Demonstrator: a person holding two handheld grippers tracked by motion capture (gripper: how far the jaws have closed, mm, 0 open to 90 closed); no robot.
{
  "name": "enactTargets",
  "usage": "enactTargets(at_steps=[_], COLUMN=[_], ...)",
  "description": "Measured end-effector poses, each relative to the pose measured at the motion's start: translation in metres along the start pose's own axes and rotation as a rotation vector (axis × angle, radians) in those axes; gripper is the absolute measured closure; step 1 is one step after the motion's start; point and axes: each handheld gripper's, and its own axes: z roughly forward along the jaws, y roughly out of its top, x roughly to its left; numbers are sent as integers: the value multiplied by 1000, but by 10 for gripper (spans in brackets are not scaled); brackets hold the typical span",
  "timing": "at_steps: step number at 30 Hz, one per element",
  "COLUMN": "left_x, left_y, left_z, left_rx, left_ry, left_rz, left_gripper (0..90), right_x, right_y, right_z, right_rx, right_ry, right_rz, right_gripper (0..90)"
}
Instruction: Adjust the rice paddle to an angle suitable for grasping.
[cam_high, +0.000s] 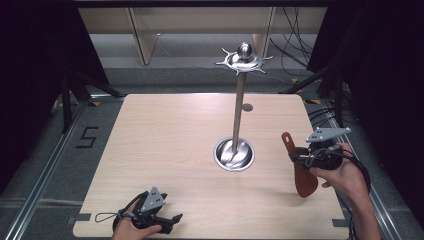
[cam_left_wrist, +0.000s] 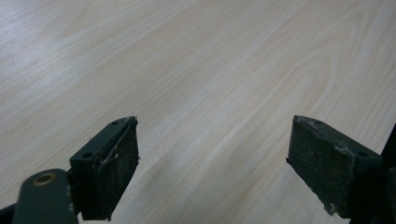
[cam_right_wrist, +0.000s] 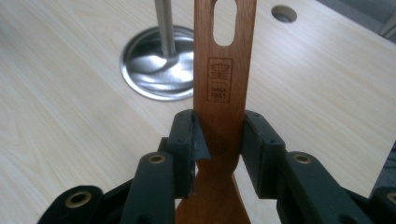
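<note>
My right gripper (cam_right_wrist: 219, 140) clamps a wooden spatula (cam_right_wrist: 223, 84) by its handle; ahead stands a metal stand (cam_high: 239, 107) in its dish-shaped base (cam_right_wrist: 156, 63). My left gripper (cam_left_wrist: 212, 168) gapes wide, holding nothing.

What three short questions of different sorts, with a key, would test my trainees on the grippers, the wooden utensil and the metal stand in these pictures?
1. True or false: the left gripper holds the wooden spatula.
2. Multiple choice: where does the metal stand rise from? A) a round base near the middle of the table; B) the floor; C) the near left corner.
3. Fill in: the end of the spatula's handle, above the right gripper, has a long ______ cut through it.

Key:
1. False; its jaws stand open over bare wood, and the right gripper is shut on the handle.
2. A.
3. Slot.
</note>
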Motion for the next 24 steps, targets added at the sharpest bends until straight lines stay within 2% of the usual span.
enactTargets(at_steps=[1,3,4,5,6,7,8,9,13,14,15,16,17,19,20,21,22,24], left_x=[0,0,0,0,-3,-2,-2,0,-1,0,-1,-1,-2,-1,-1,-2,-2,-2], left_y=[0,0,0,0,0,-1,-1,0,-1,0,-1,0,-1,-1,0,0,0,-1], left_z=[0,0,0,0,1,0,0,0,0,0,0,-1,0,0,0,0,0,0], left_rx=[-4,-6,-6,-3,-15,-7,-7,-5,-2,-3,-7,-10,-8,-2,-2,-8,-7,-6], left_ry=[0,-2,-2,2,-11,-3,-3,-2,-1,-1,-1,-7,-8,0,1,-6,-8,-1], left_rz=[0,-3,-3,1,-36,-33,-33,-7,-23,-2,-29,-14,-28,-22,-19,-23,-26,-27], left_gripper=[158,158,158,158,158,158,158,158,158,158,158,158,158,158,158,158,158,158], right_x=[0,0,0,0,0,3,3,3,7,10,11,11,13,14,13,15,14,14], right_y=[5,10,10,16,20,23,26,28,37,42,44,47,48,53,55,56,59,61], right_z=[-5,-11,-11,-14,-16,-19,-20,-21,-23,-25,-24,-26,-27,-29,-30,-30,-31,-32], right_rx=[-29,-74,-74,-122,-143,-136,-166,-181,-218,-231,-262,-258,-263,-283,-293,-300,-309,-319], right_ry=[-9,-7,-7,-6,-9,4,4,11,5,23,15,21,21,24,19,25,20,18], right_rz=[11,1,1,-7,-13,9,-8,-6,-21,-16,-23,-30,-20,-29,-49,-30,-51,-59], right_gripper=[673,673,673,673,673,673,673,673,673,673,673,672,673,673,673,673,673,673])
